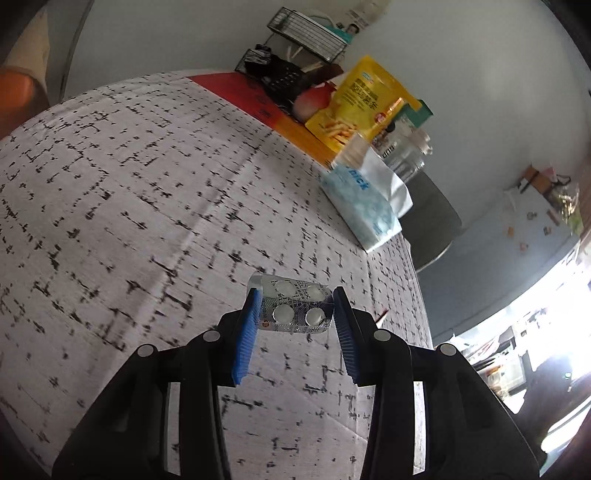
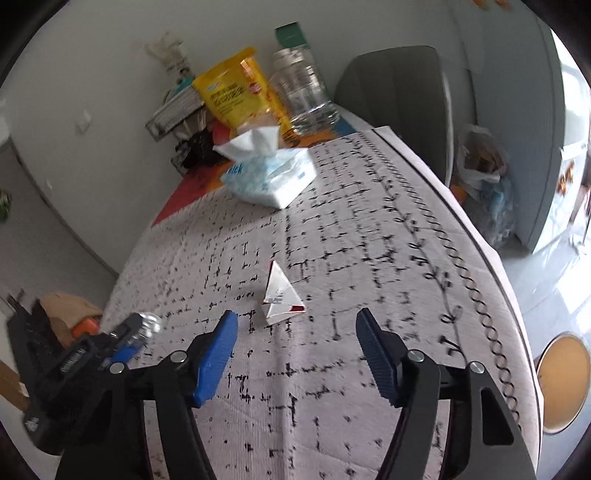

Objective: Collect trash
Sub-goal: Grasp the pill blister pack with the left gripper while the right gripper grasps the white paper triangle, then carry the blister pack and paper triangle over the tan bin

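In the left wrist view, my left gripper (image 1: 294, 301) is shut on a silver pill blister pack (image 1: 293, 308), its blue pads pressing the pack's two short ends above the patterned tablecloth (image 1: 129, 221). In the right wrist view, my right gripper (image 2: 295, 321) stands open over the cloth with nothing between its fingers. A folded white paper triangle with red print (image 2: 280, 295) lies on the cloth just ahead of the fingertips. The left gripper with the shiny pack (image 2: 147, 323) appears at the lower left of the right wrist view.
A blue-white tissue pack (image 2: 269, 173) lies at the far side of the table, by a yellow snack bag (image 2: 236, 92), a clear jar (image 2: 303, 92) and a wire rack (image 1: 306, 33). A grey chair (image 2: 399, 88) and a filled plastic bag (image 2: 484, 184) stand beyond the right table edge.
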Demonstrator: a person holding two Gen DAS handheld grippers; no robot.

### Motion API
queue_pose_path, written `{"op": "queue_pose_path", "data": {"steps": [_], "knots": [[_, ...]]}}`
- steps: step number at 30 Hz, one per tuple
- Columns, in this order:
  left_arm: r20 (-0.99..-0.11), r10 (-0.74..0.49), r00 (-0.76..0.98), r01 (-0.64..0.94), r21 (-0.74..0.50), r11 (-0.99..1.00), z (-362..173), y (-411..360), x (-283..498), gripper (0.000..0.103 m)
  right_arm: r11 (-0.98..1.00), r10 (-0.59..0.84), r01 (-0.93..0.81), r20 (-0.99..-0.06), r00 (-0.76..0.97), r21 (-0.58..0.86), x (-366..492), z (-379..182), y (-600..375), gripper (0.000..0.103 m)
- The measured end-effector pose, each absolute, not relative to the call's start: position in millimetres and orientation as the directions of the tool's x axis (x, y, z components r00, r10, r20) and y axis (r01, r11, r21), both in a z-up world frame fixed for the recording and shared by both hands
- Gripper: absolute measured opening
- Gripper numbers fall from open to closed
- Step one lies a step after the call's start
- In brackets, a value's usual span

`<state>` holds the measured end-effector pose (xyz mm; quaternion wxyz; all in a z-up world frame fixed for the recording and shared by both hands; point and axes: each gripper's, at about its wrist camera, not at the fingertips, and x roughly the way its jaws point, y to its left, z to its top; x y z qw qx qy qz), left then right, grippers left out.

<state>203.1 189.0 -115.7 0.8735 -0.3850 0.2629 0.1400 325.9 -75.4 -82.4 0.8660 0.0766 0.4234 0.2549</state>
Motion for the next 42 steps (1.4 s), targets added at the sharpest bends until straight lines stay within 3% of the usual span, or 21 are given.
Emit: {"op": "queue_pose_path", "data": {"steps": [9,11,12,14,28,42], "knots": [[-0.565,0.019,0.825,-0.428,-0.602,0.674,-118,187,206,0.04,0.875,0.446,-0.425,-0.725,0.525,0.231,332,-93,-38,0.055],[-0.567,0.025,0.823,-0.432,-0.597,0.676,-117,187,207,0.04,0.875,0.437,-0.432,-0.739,0.513,0.218,336,-99,-34,0.041],[-0.57,0.029,0.821,-0.436,-0.594,0.676,-118,187,207,0.04,0.871,0.439,-0.44,-0.75,0.495,0.219,338,-103,-32,0.019],[-0.574,0.033,0.818,-0.441,-0.589,0.677,-119,186,207,0.04,0.858,0.454,-0.458,-0.758,0.468,0.232,338,-107,-32,0.002],[-0.556,0.015,0.831,-0.383,-0.552,0.74,-96,134,215,0.04,0.843,0.528,-0.415,-0.677,0.513,0.343,302,-80,-110,0.001],[-0.564,-0.128,0.816,-0.187,-0.467,0.864,-77,-15,253,0.04,0.859,0.491,-0.24,-0.594,0.638,0.452,287,-69,-261,0.001]]}}
